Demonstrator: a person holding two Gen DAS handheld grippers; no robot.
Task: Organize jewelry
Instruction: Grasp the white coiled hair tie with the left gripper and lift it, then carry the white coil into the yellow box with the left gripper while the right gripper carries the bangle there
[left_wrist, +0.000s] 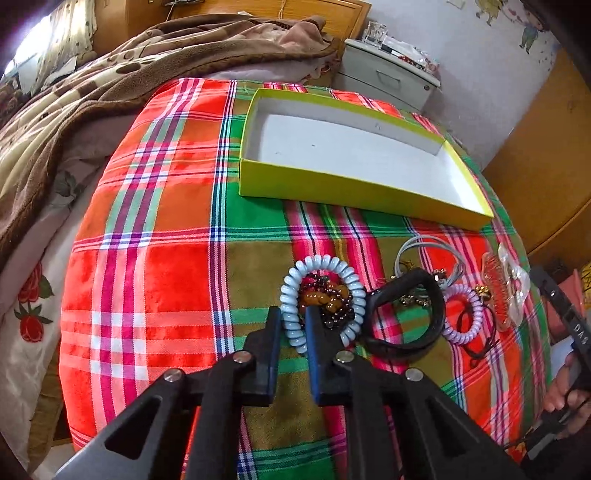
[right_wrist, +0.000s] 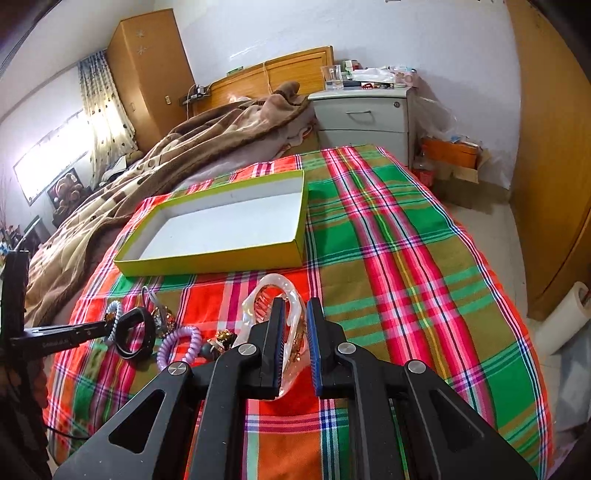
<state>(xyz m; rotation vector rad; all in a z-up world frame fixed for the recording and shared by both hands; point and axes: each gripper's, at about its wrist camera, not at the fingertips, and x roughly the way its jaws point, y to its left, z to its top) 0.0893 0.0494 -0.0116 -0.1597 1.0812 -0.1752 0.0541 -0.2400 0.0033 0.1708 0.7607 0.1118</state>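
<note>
Jewelry: the pale-blue springy coil hair tie (left_wrist: 322, 299) is light; left gripper (left_wrist: 293, 325), half-open, straddles its seven-o'clock edge. Right gripper (right_wrist: 295, 325), half-open, straddles the slippery clear plastic claw clip (right_wrist: 275, 295).

A shallow yellow box (left_wrist: 354, 192) with a white inside lies open at upper centre; coil bands (left_wrist: 321, 302), beads (left_wrist: 332, 299) and a clear hair clip (left_wrist: 506, 288) cluster at lower right.

Yellow-green box (left_wrist: 354, 192) with white inside; red-green plaid cloth (left_wrist: 166, 258).
</note>
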